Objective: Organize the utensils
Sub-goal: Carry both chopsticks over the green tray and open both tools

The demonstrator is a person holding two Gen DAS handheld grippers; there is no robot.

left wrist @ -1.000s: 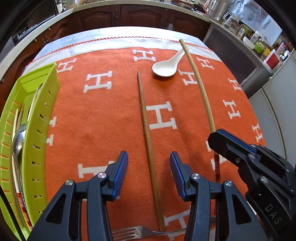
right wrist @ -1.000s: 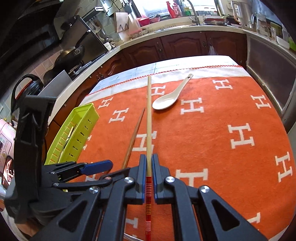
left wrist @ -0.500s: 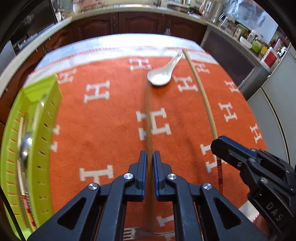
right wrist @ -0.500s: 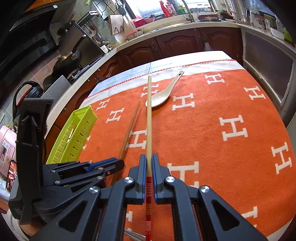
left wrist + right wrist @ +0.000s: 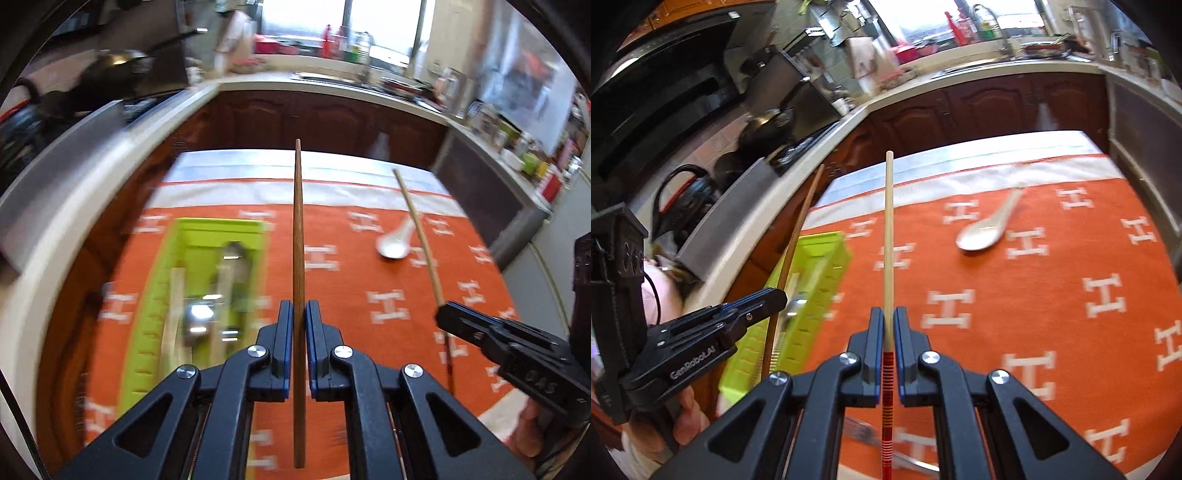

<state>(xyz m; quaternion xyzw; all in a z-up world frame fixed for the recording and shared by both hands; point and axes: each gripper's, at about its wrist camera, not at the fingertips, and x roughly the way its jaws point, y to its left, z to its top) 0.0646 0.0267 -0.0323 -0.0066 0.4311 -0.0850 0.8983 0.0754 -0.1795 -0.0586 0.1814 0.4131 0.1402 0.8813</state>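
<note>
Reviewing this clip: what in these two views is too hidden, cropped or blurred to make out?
- Green tray contents, left wrist view: motion blur; something shiny and pale sticks, but no count.
- Same tray, right wrist view: the left claw and dark chopstick cover the inside.
- Fork, right wrist view: mostly behind the right claw.
- Pale chopstick: its red end is cropped by the bottom edge.

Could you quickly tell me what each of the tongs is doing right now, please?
Left tongs: closed on the brown chopstick.
Right tongs: closed on the pale chopstick.
</note>
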